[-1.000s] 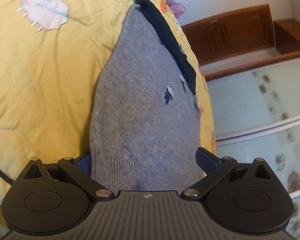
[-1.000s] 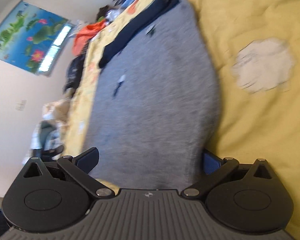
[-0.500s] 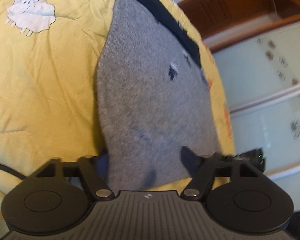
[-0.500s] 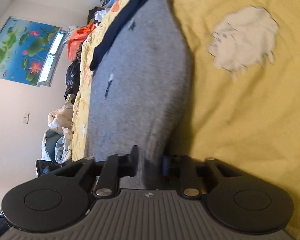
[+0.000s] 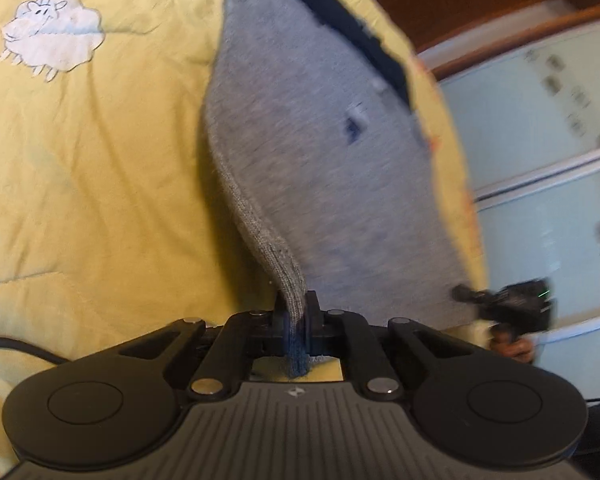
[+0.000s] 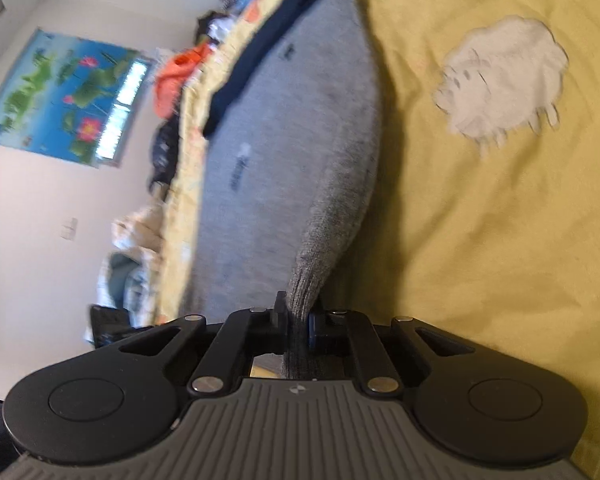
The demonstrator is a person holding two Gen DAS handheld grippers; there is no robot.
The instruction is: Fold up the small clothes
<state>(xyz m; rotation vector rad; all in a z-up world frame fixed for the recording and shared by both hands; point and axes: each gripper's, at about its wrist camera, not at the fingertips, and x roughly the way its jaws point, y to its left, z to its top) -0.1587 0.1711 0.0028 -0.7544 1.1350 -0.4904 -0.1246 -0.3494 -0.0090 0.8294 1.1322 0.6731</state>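
Two grippers pinched one grey garment on a yellow bedspread.
Left gripper (image 5: 296,320) was clamped on the ribbed hem of the grey garment (image 5: 320,152), and only its view caught the right gripper (image 5: 500,304) at the other corner; right gripper (image 6: 298,320) likewise gripped hem, its view alone showing the clothes pile (image 6: 188,68) and wall poster (image 6: 60,96) beyond the bedspread (image 6: 480,220).
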